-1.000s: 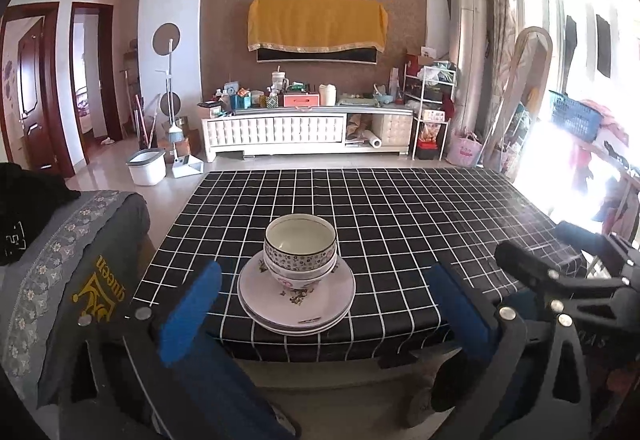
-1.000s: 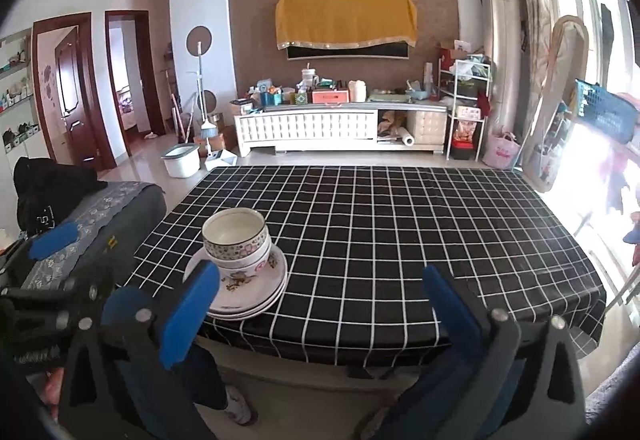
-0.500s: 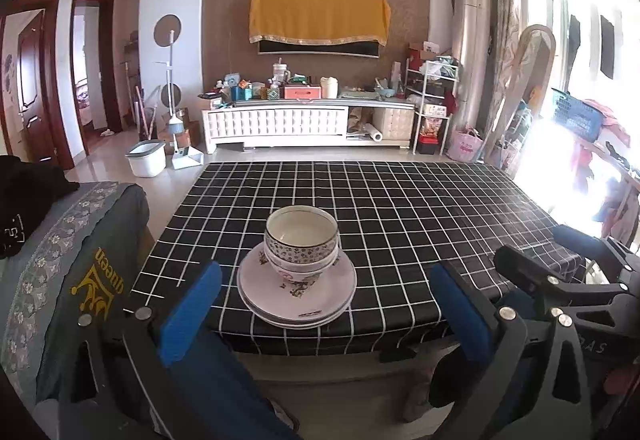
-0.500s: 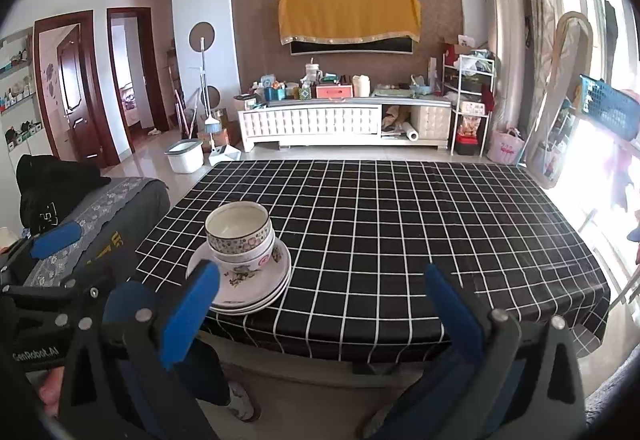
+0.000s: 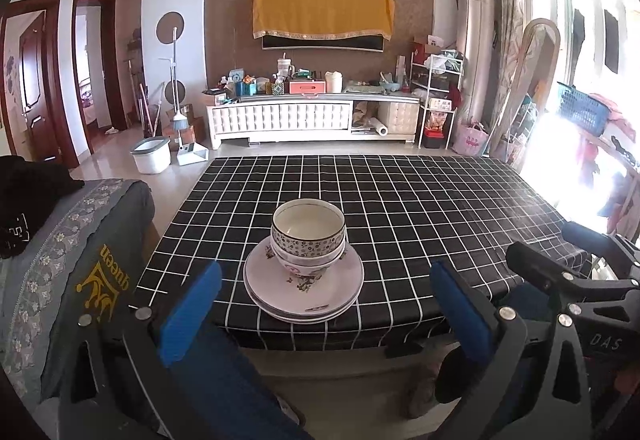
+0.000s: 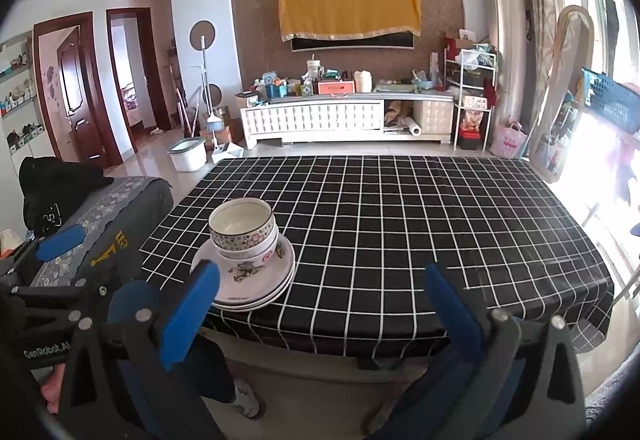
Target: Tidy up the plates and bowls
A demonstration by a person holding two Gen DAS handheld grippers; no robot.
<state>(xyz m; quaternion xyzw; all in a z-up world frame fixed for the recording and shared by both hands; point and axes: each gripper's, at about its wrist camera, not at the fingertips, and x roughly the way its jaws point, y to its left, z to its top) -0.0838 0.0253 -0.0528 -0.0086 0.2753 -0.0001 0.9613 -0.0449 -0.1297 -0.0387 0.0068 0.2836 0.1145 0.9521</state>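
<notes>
A black table [image 5: 420, 207] with thin white lines in squares fills the middle. Near its front edge sits a stack of round white plates with small flowers [image 5: 304, 290]. Two round bowls with flower patterns [image 5: 308, 236] sit one inside the other on the top plate. The left tongs [image 5: 326, 304], black with blue pads, are wide apart and hold nothing, low in front of the table. The right tongs [image 5: 580, 272] show at the right edge.
</notes>
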